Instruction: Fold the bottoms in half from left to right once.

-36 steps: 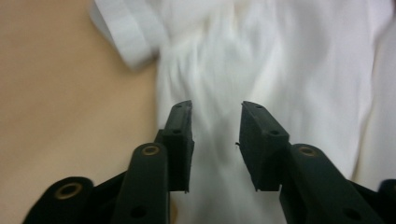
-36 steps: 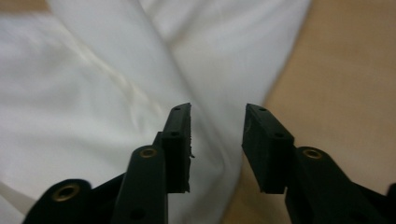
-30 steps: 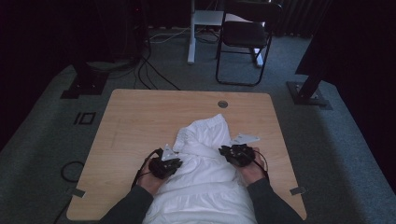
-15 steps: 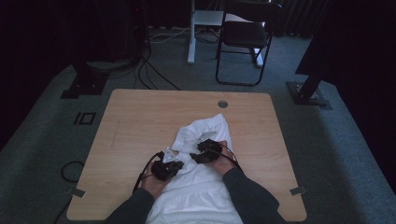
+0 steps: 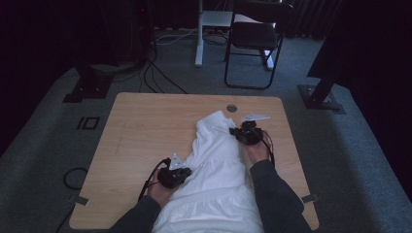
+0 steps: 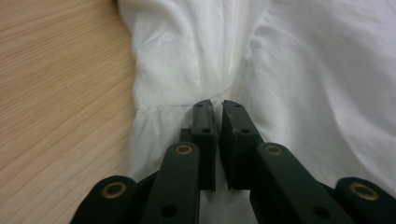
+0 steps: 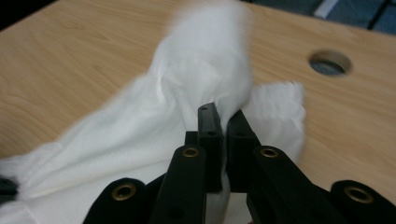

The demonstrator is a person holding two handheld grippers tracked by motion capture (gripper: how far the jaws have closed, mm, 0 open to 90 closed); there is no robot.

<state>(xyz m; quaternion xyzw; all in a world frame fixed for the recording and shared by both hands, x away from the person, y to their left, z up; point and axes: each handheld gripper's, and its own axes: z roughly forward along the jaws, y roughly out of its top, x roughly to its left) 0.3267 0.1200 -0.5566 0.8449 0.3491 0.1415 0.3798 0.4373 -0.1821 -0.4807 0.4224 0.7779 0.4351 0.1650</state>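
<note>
- White garment (image 5: 214,165) lies along the middle of the wooden table (image 5: 145,126), running from the near edge toward the far right.
- Left gripper (image 5: 180,171), at the garment's near left edge, has its jaws pinched together on a gathered fold of the cloth.
- Right gripper (image 5: 241,132), farther off at the right edge near the cable hole (image 5: 231,108), has just been closing its jaws; they now clamp the cloth.

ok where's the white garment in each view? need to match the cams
High view: white garment runs from the table's near edge up the middle.
Left gripper view: covers centre and right, pinched in the left gripper.
Right gripper view: centre and lower left, pinched in the right gripper.
Shared landmark: wooden table.
</note>
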